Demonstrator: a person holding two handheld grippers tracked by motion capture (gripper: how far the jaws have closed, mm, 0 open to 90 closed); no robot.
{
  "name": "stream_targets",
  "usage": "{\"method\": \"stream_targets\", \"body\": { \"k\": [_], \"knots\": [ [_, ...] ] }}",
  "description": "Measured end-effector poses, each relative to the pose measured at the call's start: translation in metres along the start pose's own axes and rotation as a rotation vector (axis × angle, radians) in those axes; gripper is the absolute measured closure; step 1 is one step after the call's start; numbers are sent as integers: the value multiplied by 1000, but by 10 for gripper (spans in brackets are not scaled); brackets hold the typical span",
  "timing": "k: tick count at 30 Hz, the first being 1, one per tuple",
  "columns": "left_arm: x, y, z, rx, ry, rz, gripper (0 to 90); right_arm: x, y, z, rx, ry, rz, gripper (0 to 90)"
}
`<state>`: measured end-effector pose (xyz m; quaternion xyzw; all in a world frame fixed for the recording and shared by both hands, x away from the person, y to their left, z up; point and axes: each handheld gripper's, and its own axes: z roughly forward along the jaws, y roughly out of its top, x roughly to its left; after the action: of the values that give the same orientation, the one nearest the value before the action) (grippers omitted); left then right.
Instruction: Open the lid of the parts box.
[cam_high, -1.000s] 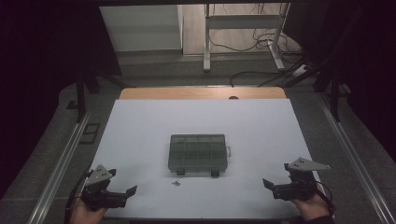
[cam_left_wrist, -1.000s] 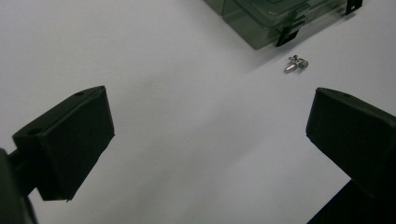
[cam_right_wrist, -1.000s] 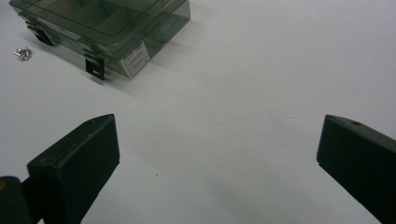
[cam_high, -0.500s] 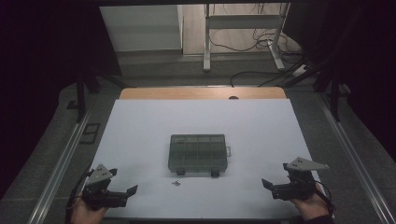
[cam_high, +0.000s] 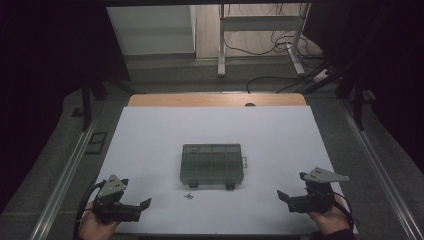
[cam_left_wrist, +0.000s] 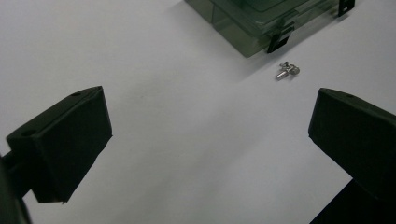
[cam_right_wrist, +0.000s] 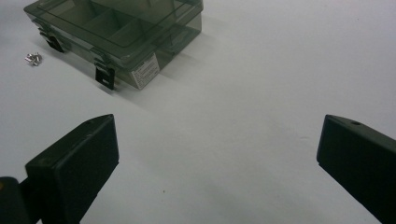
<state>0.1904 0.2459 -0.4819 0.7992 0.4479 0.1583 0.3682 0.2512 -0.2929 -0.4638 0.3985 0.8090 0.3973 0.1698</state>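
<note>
Barely anything has shifted in the last second: the right tool (cam_high: 290, 197) has drifted a touch toward the near right corner of the table (cam_high: 150, 140), while the left tool (cam_high: 137, 209) holds its place and the box (cam_high: 211, 163) and screws (cam_high: 188, 195) lie as before.

From the high view, both tools sit at the near edge, well apart from each other, each pointing inward. The box lies between them and farther up the table, its long axis running left to right, its two black latches facing the person. The screws rest just in front of the box's near left corner, so the left tool is the nearer one.

Along the left gripper view, the tool's jaws stand wide apart with nothing between them. The screws (cam_left_wrist: 286, 71), a small silvery cluster, lie ahead and to the right of the jaw line, just beside a latch of the box (cam_left_wrist: 243, 23).

Along the right gripper view, the jaws are likewise spread and empty. The box (cam_right_wrist: 121, 32) lies ahead to the left: smoky translucent plastic, lid down, dividers showing through, a white label on its end. The screws (cam_right_wrist: 33, 58) lie beyond its far corner.
</note>
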Motion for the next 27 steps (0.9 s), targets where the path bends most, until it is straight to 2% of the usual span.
{"method": "stream_targets", "body": {
  "k": [7,13,18,23,27],
  "knots": [
    [-2,4,3,7,-13,10,0,0,1,4,6,13,9,0],
    [-3,7,8,8,-33,28,6,1,3,7,-14,41,5,0],
    [-5,9,11,19,-22,44,14,4,5,12,4,60,-5,0],
    [-8,11,16,8,-16,66,13,6,8,15,6,74,-8,0],
    [-9,13,19,-6,-28,77,19,7,10,17,11,82,-3,0]
  ]
}}
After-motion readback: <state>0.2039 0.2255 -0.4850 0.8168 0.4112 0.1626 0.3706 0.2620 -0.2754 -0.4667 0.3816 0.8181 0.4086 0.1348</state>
